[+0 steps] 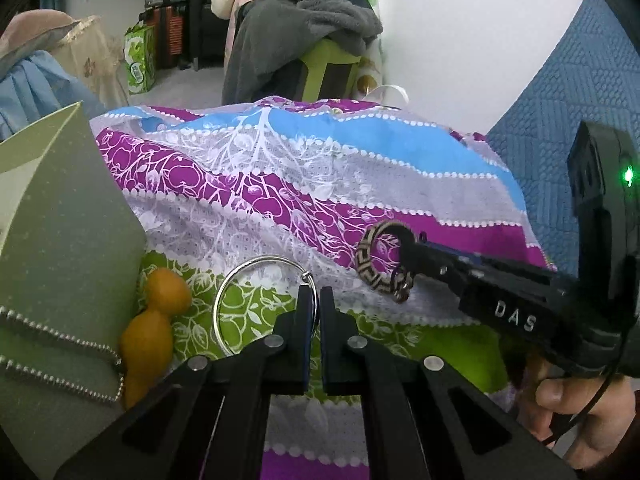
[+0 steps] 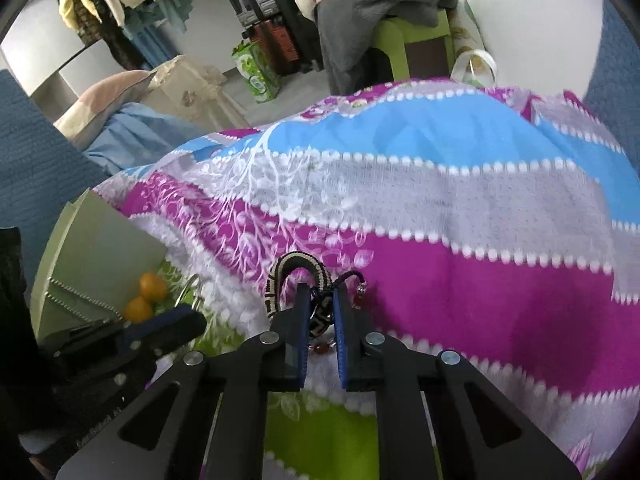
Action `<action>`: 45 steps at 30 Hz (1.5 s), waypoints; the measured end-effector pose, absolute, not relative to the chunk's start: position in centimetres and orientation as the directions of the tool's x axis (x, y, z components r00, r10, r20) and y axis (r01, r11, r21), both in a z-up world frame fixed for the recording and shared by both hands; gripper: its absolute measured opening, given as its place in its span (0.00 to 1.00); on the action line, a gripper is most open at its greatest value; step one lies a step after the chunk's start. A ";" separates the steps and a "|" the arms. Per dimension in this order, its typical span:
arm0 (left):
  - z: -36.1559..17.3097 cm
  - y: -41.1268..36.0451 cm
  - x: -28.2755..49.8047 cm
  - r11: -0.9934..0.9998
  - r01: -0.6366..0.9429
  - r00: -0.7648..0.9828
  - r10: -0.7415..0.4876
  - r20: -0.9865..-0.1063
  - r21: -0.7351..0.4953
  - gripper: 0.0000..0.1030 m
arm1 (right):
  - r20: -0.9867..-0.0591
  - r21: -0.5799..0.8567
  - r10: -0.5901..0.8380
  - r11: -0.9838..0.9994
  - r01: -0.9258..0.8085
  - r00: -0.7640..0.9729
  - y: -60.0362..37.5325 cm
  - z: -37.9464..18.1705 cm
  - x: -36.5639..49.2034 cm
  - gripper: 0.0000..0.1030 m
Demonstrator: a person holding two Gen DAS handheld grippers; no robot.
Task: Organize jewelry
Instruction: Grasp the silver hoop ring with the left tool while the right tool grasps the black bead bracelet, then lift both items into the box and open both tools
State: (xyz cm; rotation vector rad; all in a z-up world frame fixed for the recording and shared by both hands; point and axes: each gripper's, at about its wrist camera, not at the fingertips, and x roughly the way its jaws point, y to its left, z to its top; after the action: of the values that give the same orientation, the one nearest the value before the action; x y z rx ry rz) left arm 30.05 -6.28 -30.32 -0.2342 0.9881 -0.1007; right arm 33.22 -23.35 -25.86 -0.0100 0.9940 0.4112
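Note:
My left gripper (image 1: 315,294) is shut on a thin silver bangle (image 1: 228,294) and holds it above the patterned cloth. My right gripper (image 2: 321,295) is shut on a woven black-and-beige bracelet (image 2: 276,276) with dangling cords; it also shows in the left wrist view (image 1: 370,258), held at the right gripper's tip (image 1: 416,250). An open green jewelry box (image 1: 60,240) stands at the left, also seen in the right wrist view (image 2: 92,256). Two orange beads (image 1: 156,320) lie beside it.
A striped purple, blue, grey and green cloth (image 2: 440,200) covers the surface. A blue quilted surface (image 1: 560,112) lies to the right. A chair piled with grey clothes (image 1: 312,24) and a green bag (image 1: 140,60) stand beyond.

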 end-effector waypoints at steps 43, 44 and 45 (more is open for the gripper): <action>-14.5 -1.3 23.5 0.961 0.067 0.673 -0.243 -0.699 -0.270 0.02 | -0.660 0.047 0.294 0.935 -0.353 0.691 -18.8 -10.8 23.6 0.04; -13.9 -0.9 23.4 0.962 0.068 0.677 -0.238 -0.696 -0.263 0.02 | -0.651 0.046 0.301 0.932 -0.359 0.697 -18.2 -10.1 23.5 0.04; -13.4 -0.5 23.3 0.963 0.069 0.682 -0.235 -0.693 -0.259 0.02 | -0.644 0.045 0.306 0.930 -0.364 0.701 -17.8 -9.7 23.3 0.04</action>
State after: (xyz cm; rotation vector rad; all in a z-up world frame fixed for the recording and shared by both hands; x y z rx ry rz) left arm 23.31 -0.45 -13.41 -0.2193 0.8044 -0.1721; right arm 23.30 -17.84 -9.66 -0.0879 0.7011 0.3736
